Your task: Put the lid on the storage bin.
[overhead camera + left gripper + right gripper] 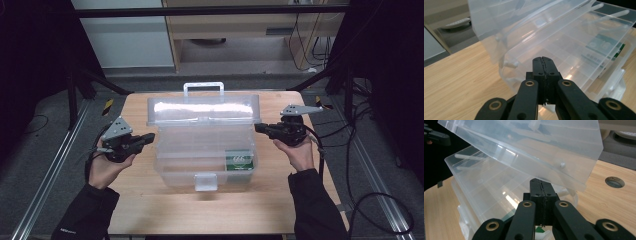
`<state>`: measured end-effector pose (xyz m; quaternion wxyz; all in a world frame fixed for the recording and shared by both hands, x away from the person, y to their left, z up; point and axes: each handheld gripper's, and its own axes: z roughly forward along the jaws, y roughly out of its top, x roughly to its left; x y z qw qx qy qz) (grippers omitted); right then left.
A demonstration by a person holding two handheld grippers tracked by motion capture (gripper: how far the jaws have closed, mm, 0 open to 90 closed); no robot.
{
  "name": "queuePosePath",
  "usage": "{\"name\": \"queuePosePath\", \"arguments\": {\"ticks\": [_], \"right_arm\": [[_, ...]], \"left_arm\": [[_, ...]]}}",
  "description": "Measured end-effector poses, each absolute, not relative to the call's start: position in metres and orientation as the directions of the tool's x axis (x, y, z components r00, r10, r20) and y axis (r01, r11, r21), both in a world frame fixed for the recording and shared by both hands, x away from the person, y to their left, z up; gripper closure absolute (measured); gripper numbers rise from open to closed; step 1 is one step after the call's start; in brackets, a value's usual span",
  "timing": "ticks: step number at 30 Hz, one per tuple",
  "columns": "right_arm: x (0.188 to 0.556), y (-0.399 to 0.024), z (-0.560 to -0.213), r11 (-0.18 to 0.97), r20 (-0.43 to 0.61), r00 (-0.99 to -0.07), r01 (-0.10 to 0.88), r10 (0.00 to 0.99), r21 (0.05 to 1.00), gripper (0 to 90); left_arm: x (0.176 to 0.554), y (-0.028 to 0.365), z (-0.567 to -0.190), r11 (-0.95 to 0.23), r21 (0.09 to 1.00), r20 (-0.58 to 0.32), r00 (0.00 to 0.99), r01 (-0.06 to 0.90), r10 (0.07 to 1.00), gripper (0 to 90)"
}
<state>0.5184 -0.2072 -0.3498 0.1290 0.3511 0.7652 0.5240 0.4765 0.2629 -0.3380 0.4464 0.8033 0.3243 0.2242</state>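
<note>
Two grippers flank a clear plastic organizer box (pixel 202 150) at the middle of your wooden counter (pixel 150 210), one to either side of it and neither touching it. Your left gripper (pixel 148 138) sits just off the box's left end, its jaws clenched together on nothing; in the left gripper view the pads (pixel 543 65) meet in one seam, pointed at the box's (pixel 564 50) near corner. Your right gripper (pixel 260 128) hovers at the box's right end, its jaws likewise pressed flat against each other and empty, as the right gripper view (pixel 540 187) shows. The box's lid (pixel 202 109) stands raised at the far side, tilted back, with its handle (pixel 203 88) at the top. Inside, the divided tray is see-through, and a green-and-white packet (pixel 239 160) lies in the front right compartment. A latch tab (pixel 205 181) hangs at the middle of the front wall. A round hole (pixel 614 181) in the counter shows beyond the lid (pixel 529 147) in the right gripper view.
</note>
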Motion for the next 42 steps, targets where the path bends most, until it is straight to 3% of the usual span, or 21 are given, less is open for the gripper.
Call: {"name": "queuePosePath", "arguments": {"ticks": [42], "right_arm": [[0.477,-0.204,-0.381,0.413,0.004,-0.713,0.411,0.702,0.813,90.0]], "left_arm": [[0.470,0.271,-0.381,-0.471,0.793,0.088,0.692,0.386,0.716,87.6]]}}
